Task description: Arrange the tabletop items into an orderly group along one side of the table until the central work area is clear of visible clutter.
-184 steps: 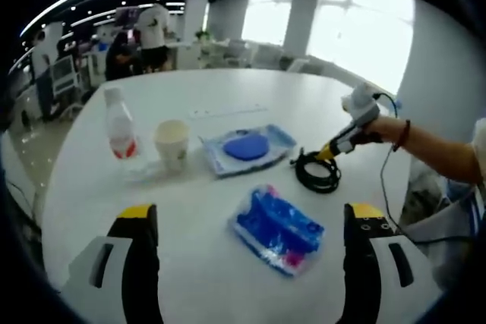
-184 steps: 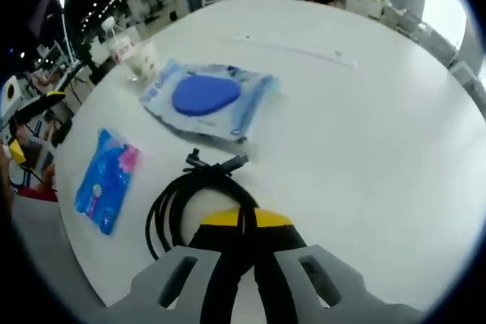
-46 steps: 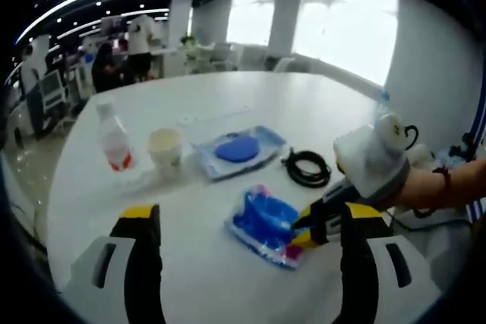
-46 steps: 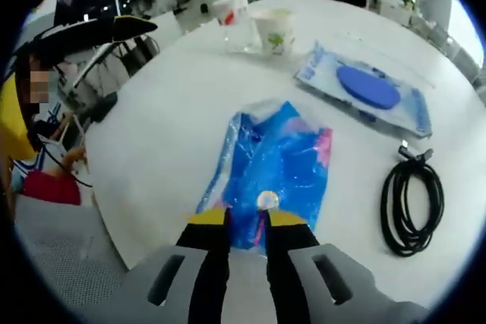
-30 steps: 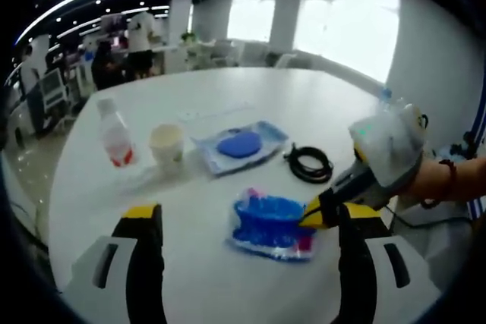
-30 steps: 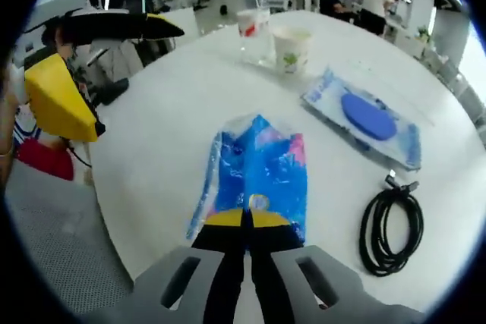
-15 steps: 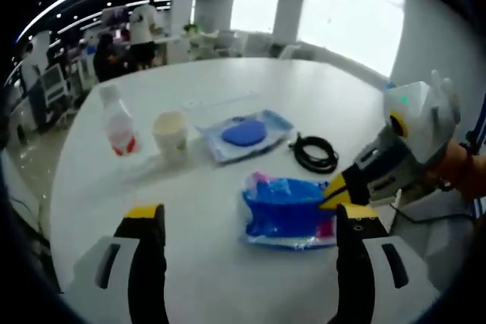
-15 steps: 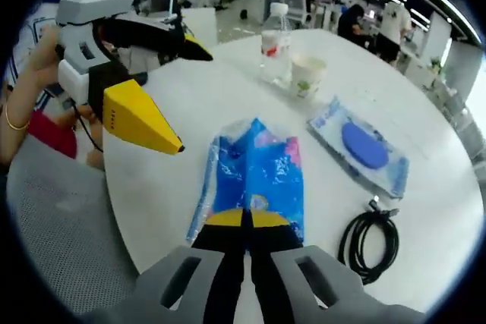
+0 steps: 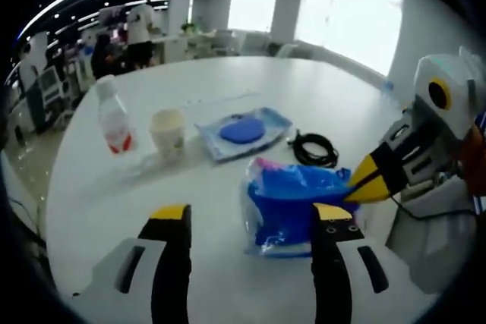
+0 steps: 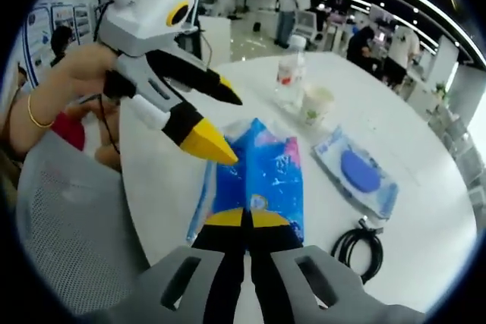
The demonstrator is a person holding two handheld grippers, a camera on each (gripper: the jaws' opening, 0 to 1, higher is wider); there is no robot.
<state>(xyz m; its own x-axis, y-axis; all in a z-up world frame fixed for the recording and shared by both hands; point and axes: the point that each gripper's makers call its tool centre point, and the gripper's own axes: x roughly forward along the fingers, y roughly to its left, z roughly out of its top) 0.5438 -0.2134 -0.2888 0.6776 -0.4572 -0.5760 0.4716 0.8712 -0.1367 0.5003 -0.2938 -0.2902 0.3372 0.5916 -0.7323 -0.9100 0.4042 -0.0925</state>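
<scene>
Blue crinkled plastic packet (image 10: 257, 176) hangs above the white round surface (image 10: 395, 142), clamped by the right tool (image 10: 244, 219); left tool (image 9: 250, 221), jaws apart, at its 9 o'clock.

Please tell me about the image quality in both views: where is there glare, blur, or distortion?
Left gripper view: the windows behind the white table are blown out to white glare, and the blue packet is soft and blurred. Right gripper view: the fisheye bends the table edge into a curve; the left gripper looks oversized and slightly blurred, while the ceiling lights stretch into curved streaks.
</scene>
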